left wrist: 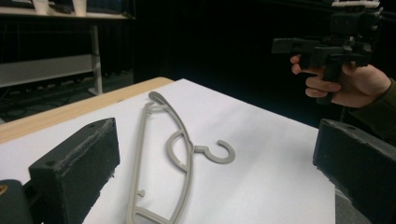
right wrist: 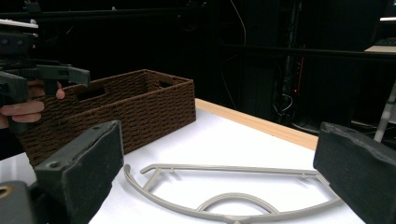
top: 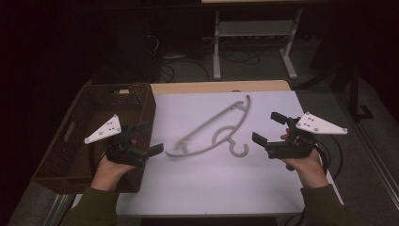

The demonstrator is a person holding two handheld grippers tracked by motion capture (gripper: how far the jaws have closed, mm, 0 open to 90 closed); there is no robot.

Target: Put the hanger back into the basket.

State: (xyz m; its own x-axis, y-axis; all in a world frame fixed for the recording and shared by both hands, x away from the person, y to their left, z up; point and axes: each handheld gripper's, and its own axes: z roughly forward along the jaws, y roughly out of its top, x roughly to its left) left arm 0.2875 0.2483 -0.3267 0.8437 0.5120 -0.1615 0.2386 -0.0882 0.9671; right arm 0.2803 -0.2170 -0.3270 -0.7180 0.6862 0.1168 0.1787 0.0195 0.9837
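Jaws of both grippers stand wide apart and hold nothing. The left gripper hovers just left of the hanger, its two black fingers spread and clear of the plastic; in the left gripper view the same fingers frame the hanger with bare white cloth between them. The right gripper sits on the hanger's other side, near its hook, fingers equally parted and touching nothing; in the right gripper view those fingers bracket the hanger from below.

The hanger lies flat on the cloth, slanting from the near left to the far right, hook end toward the right gripper. It rests between the two grippers and apart from both.

The right gripper view cuts off the hook at the bottom edge, and the left gripper view cuts off the hanger's near end. The room beyond the hanger is dark and hard to make out.

A brown woven basket stands left of the hanger, beyond the left gripper, its near side partly covered by the left hand. The right hand grips its tool well right of the hanger. Nothing lies between either gripper and the hanger.
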